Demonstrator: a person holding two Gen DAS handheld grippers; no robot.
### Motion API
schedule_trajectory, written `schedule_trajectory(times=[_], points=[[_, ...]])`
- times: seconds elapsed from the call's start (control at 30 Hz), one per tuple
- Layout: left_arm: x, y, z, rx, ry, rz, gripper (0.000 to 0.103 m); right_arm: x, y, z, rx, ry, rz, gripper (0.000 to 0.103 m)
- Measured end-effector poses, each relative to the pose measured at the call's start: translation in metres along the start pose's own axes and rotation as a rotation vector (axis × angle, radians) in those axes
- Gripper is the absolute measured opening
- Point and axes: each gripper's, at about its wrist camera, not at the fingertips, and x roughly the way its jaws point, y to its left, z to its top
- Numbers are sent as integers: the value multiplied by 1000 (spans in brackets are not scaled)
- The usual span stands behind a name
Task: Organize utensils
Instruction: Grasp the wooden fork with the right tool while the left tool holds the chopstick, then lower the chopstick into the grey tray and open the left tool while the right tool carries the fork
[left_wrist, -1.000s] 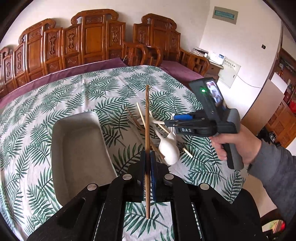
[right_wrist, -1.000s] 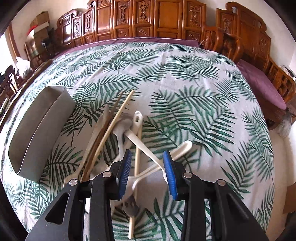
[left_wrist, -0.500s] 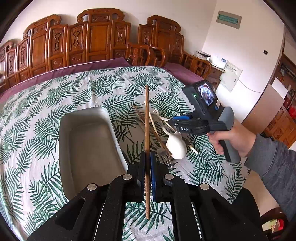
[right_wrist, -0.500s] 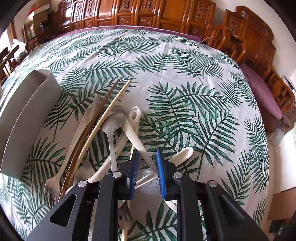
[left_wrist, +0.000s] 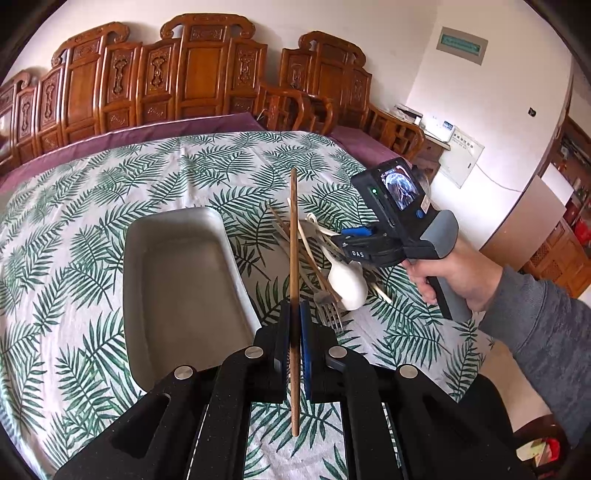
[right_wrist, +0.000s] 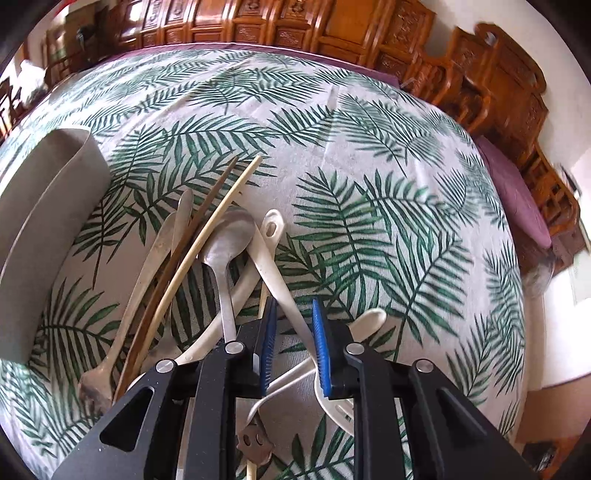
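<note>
My left gripper (left_wrist: 294, 310) is shut on a brown chopstick (left_wrist: 293, 240), held upright over the table just right of the grey tray (left_wrist: 177, 280). My right gripper (right_wrist: 291, 314) points down into the utensil pile, held by a hand (left_wrist: 454, 277). Its jaws are closing, with a white spoon's handle (right_wrist: 275, 266) running slantwise between the blue pads and a gap still visible beside it. The pile also holds a metal spoon (right_wrist: 229, 240), a pale chopstick (right_wrist: 207, 236), a dark chopstick (right_wrist: 192, 236), a fork (right_wrist: 96, 384) and another white spoon (right_wrist: 369, 317).
The grey tray (right_wrist: 44, 206) lies left of the pile on the palm-leaf tablecloth (right_wrist: 369, 184). Carved wooden chairs (left_wrist: 207, 74) line the far side of the table. A grey sleeve (left_wrist: 546, 332) reaches in from the right.
The right gripper's jaws have narrowed a lot around the white spoon handle and sunk closer to the pile. The left gripper still holds the brown chopstick in about the same place.
</note>
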Motion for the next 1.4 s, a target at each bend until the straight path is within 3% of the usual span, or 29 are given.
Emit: schedule_trajectory(times=[0.07,0.33,0.6,0.8,1.0,1.27,1.4], points=[[-3,0,-1,8,-10,13,4,-6,-1,-3,16,-22,-7,9],[-12,8,-2,-12,-28,21,4,-48,-19,-13,89,-69,29,9],[-15,27,-6,-32,-31,75,4,-95,-16,-11,102,-133,62,9],[-10,50,-8,-60,-14,121,4,-115,16,-10,69,-164,115,9],[0,67,-9,-88,14,152,4,-130,64,-5,48,-192,222,9],[2,78,-15,-112,26,172,5,-130,109,3,52,-190,306,9],[-9,82,-16,-130,2,180,14,-129,126,8,58,-188,340,9]])
